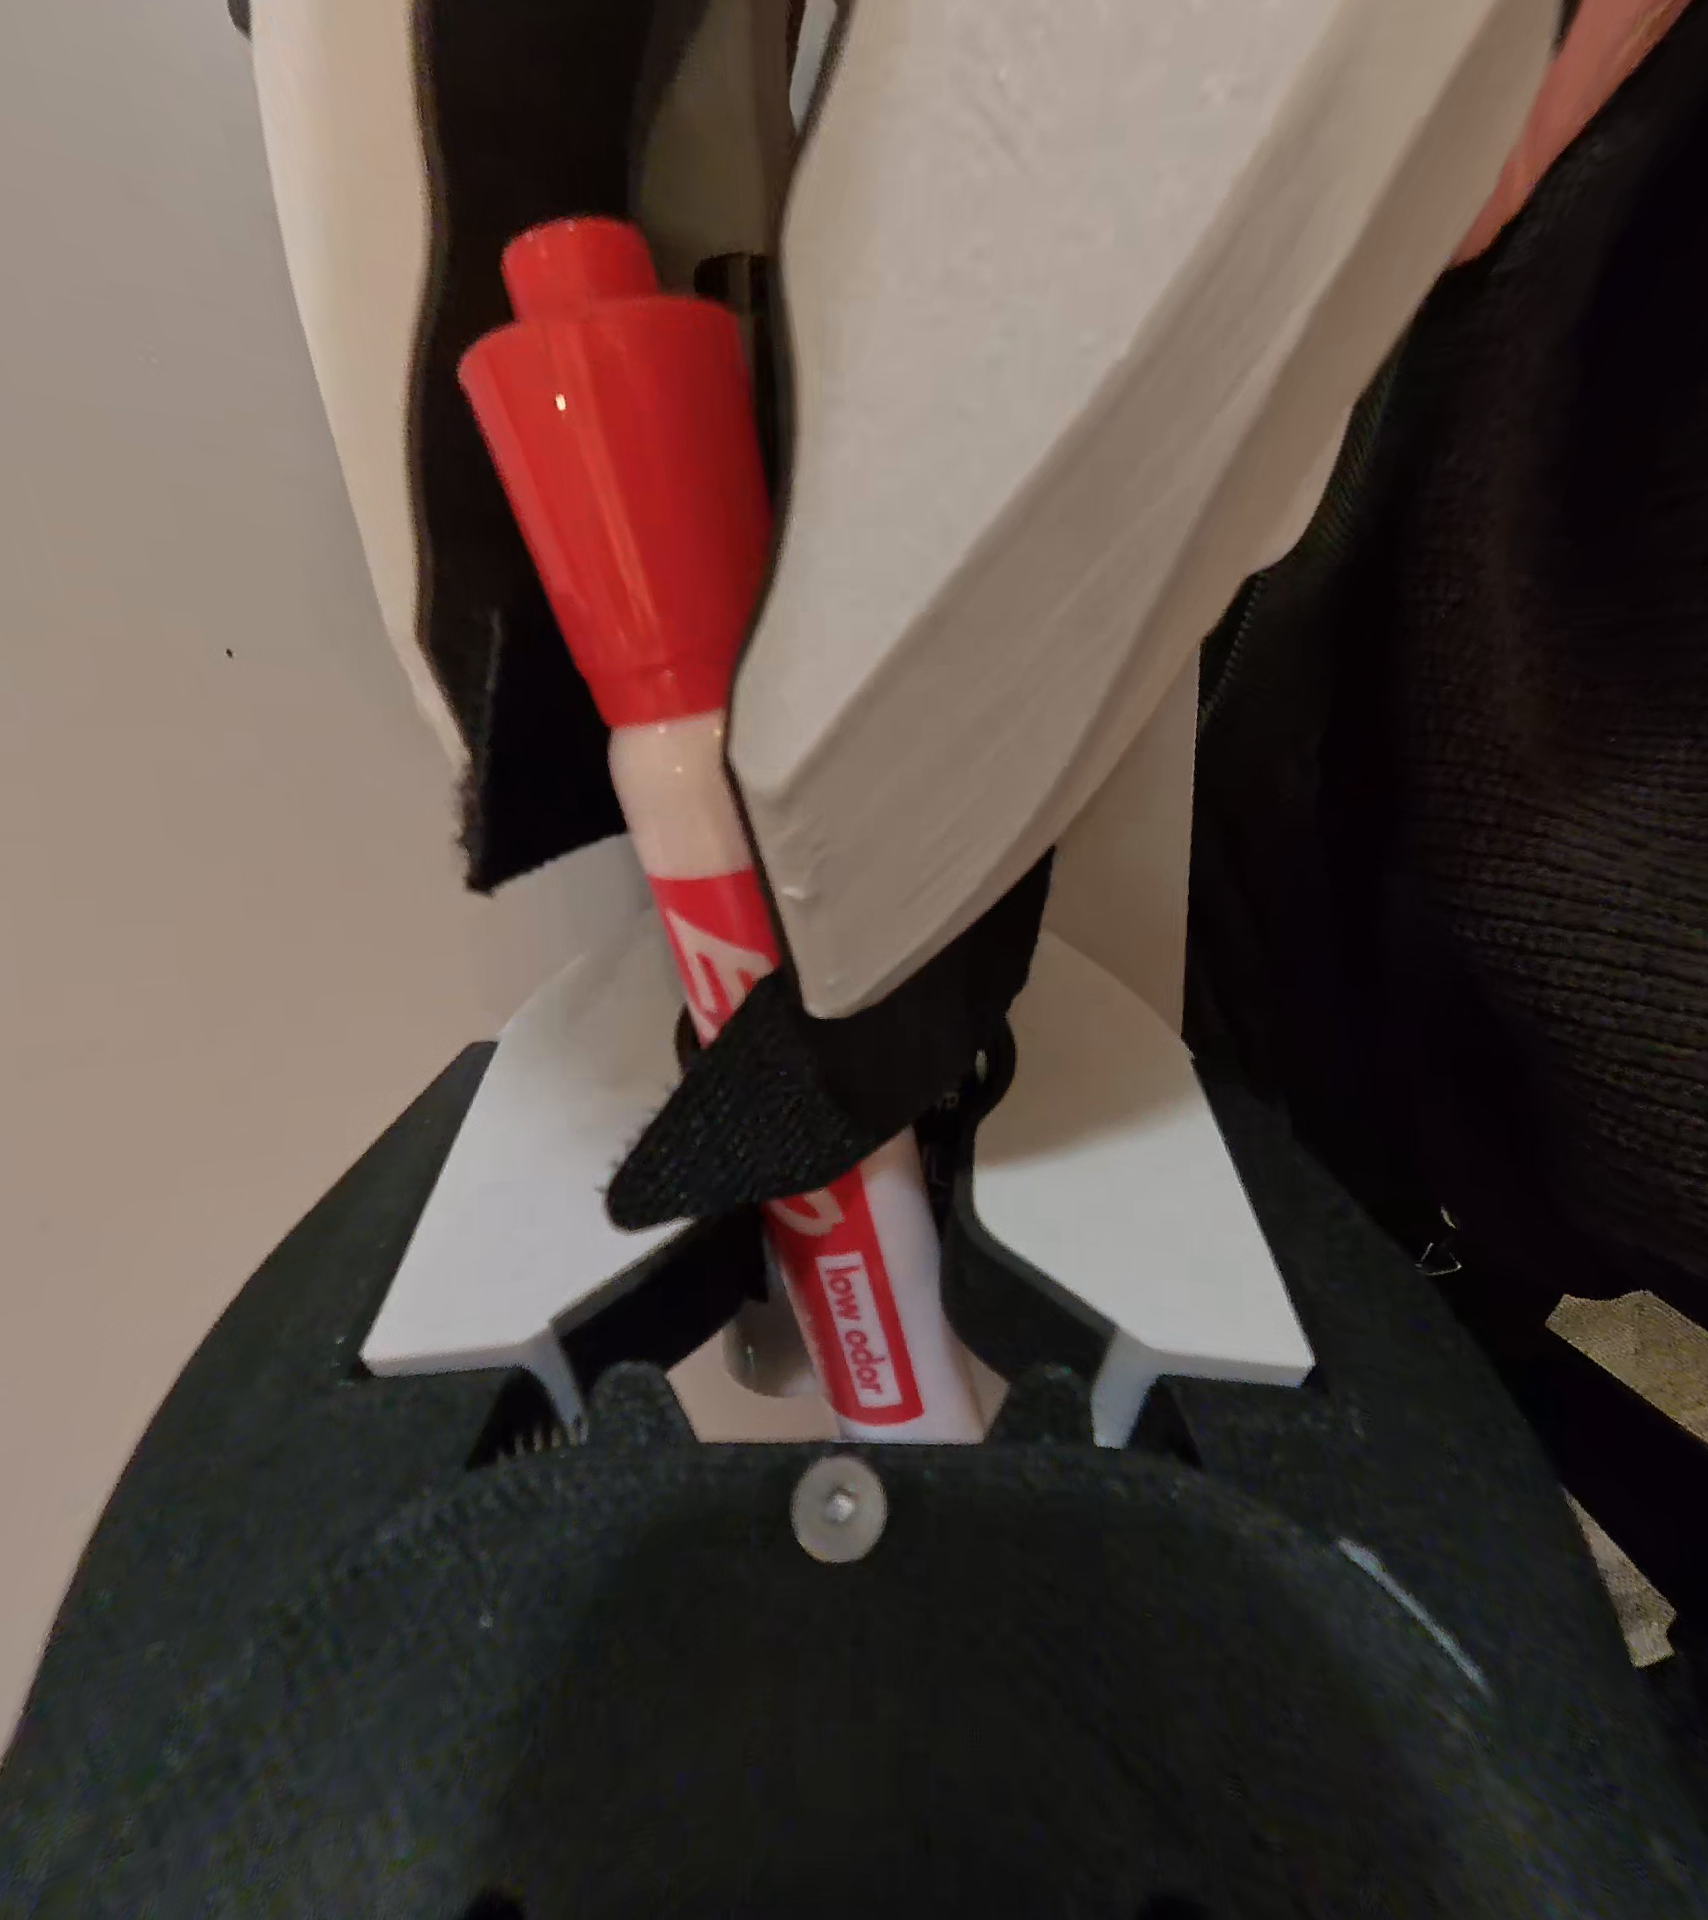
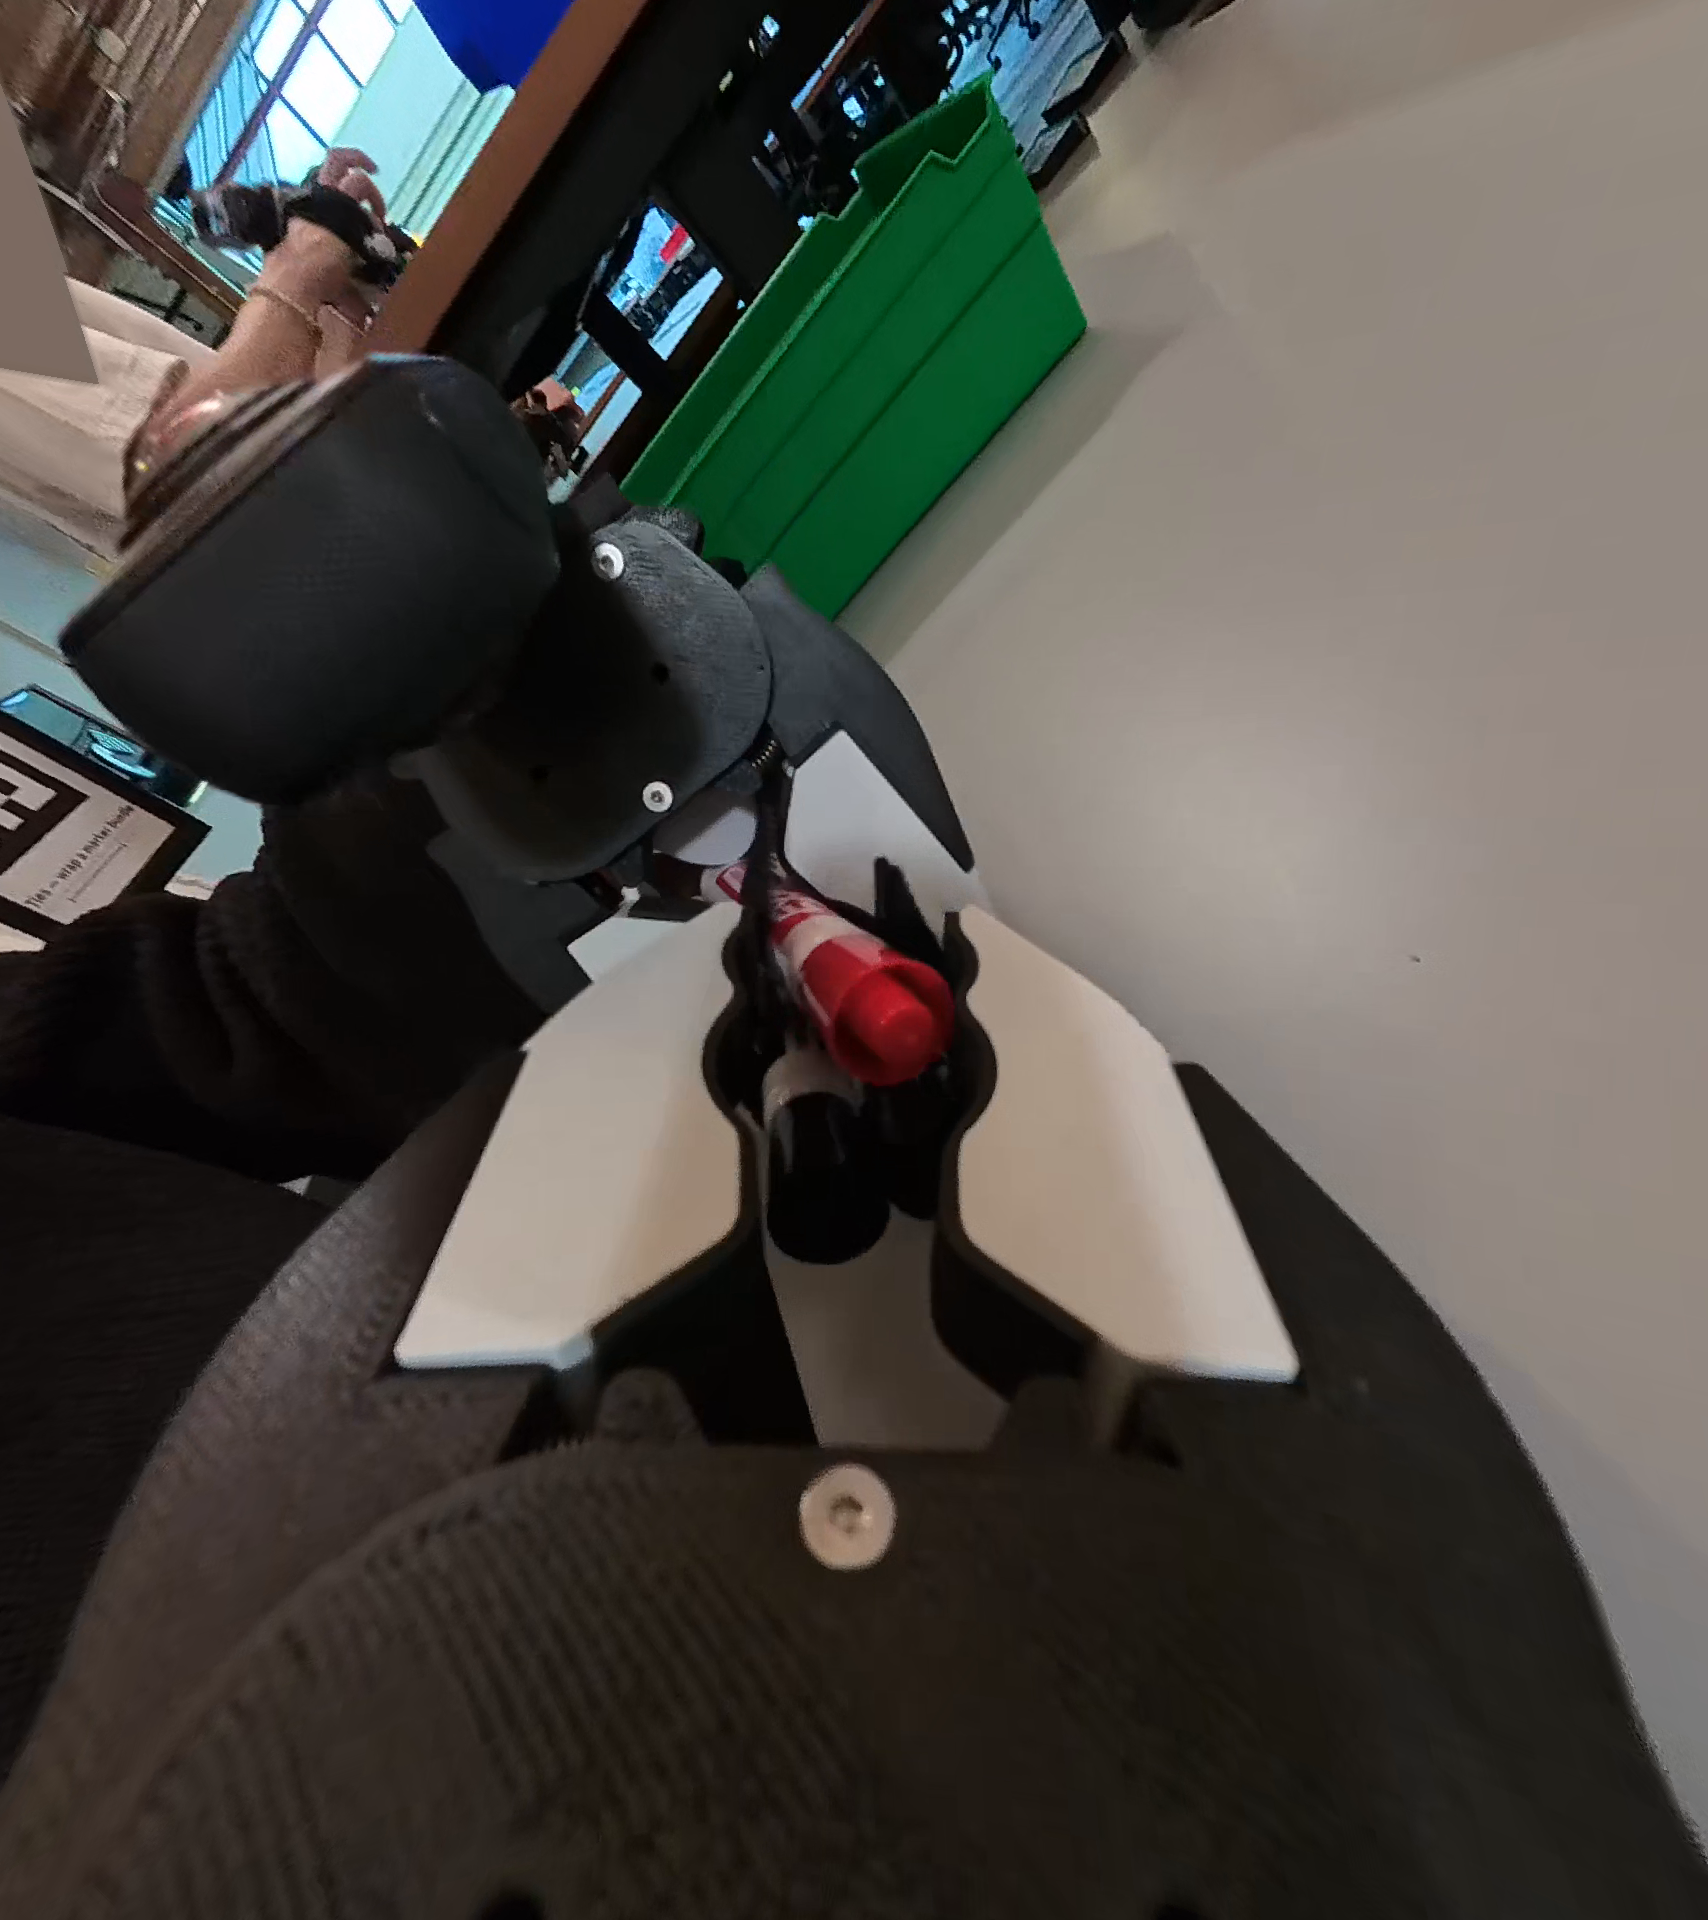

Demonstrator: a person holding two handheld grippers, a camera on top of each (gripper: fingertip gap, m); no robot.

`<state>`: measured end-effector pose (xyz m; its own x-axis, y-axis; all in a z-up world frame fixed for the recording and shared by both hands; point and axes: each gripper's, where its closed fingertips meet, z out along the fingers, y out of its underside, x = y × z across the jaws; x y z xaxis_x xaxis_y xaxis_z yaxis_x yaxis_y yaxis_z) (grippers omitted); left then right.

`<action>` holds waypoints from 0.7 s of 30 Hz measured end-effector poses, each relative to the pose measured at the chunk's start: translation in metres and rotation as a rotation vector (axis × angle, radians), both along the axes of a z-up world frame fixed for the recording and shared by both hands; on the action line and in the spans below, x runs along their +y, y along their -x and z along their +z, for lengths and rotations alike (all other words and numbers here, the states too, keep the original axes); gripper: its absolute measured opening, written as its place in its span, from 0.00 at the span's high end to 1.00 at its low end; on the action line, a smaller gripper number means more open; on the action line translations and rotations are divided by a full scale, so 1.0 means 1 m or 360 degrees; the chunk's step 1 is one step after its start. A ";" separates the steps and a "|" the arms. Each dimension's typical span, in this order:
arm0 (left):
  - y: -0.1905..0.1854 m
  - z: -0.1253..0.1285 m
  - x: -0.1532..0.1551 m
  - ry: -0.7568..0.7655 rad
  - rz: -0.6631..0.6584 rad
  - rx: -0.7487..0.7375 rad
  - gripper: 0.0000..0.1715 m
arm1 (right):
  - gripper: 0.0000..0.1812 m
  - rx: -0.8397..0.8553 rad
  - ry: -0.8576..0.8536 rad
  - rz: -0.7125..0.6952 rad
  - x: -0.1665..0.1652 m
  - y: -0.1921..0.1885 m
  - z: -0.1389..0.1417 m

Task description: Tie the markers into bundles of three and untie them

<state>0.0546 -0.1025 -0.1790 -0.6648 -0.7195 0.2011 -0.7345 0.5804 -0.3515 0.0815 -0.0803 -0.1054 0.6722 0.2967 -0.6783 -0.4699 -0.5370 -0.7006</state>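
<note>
Left gripper [image 1: 834, 1236] clamped on the red marker [image 1: 621, 499] barrel, black strap [image 1: 736, 1132] wrapped around it, right gripper [image 2: 845, 1049] closed on the capped ends, above white table [image 2: 1452, 727], green bin [image 2: 881, 343] behind.

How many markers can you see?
2 for sure. A red-capped marker pokes out between both claws, and a black-capped marker sits just under it inside the right claw. A third may be hidden behind the black strap.

An office or lab — white desk [image 2: 1401, 623], green bin [image 2: 891, 343], monitor [image 2: 658, 275], large far windows [image 2: 310, 94].
</note>
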 end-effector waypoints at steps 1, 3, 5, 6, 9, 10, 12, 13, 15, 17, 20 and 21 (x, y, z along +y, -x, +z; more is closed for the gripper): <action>0.000 -0.001 0.001 -0.0010 0.0002 0.0001 0.74 | 0.81 -0.0020 0.0006 0.0002 0.000 0.000 -0.001; 0.000 -0.004 0.003 -0.0041 0.0005 0.0010 0.74 | 0.81 -0.0066 0.0019 0.0012 -0.001 0.000 -0.003; 0.000 -0.005 0.003 -0.0045 0.0007 0.0012 0.74 | 0.81 -0.0114 0.0026 0.0010 -0.001 -0.001 -0.005; 0.000 -0.005 0.003 -0.0046 0.0008 0.0011 0.74 | 0.81 -0.0129 0.0025 0.0007 0.000 -0.001 -0.005; -0.001 -0.005 0.003 -0.0053 0.0006 0.0010 0.74 | 0.80 -0.0154 0.0036 0.0006 0.000 0.000 -0.006; -0.001 -0.005 0.003 -0.0059 0.0005 0.0009 0.74 | 0.80 -0.0159 0.0042 0.0010 0.000 0.001 -0.006; 0.000 -0.005 0.004 -0.0089 0.0000 0.0010 0.74 | 0.80 -0.0168 0.0051 0.0010 -0.001 0.000 -0.006; 0.000 -0.005 0.004 -0.0107 -0.0004 0.0010 0.74 | 0.80 -0.0180 0.0052 0.0007 -0.001 0.000 -0.005; 0.000 -0.006 0.003 -0.0133 -0.0013 0.0012 0.74 | 0.80 -0.0212 0.0046 -0.0003 -0.001 -0.001 -0.004; 0.000 -0.006 0.002 -0.0140 -0.0014 0.0017 0.74 | 0.81 -0.0243 0.0045 -0.0005 -0.001 -0.001 -0.003; 0.000 -0.006 0.002 -0.0140 -0.0015 0.0018 0.74 | 0.82 -0.0256 0.0048 0.0000 -0.001 -0.001 -0.002; 0.000 -0.006 0.002 -0.0140 -0.0016 0.0018 0.74 | 0.82 -0.0255 0.0055 0.0002 -0.002 -0.001 -0.002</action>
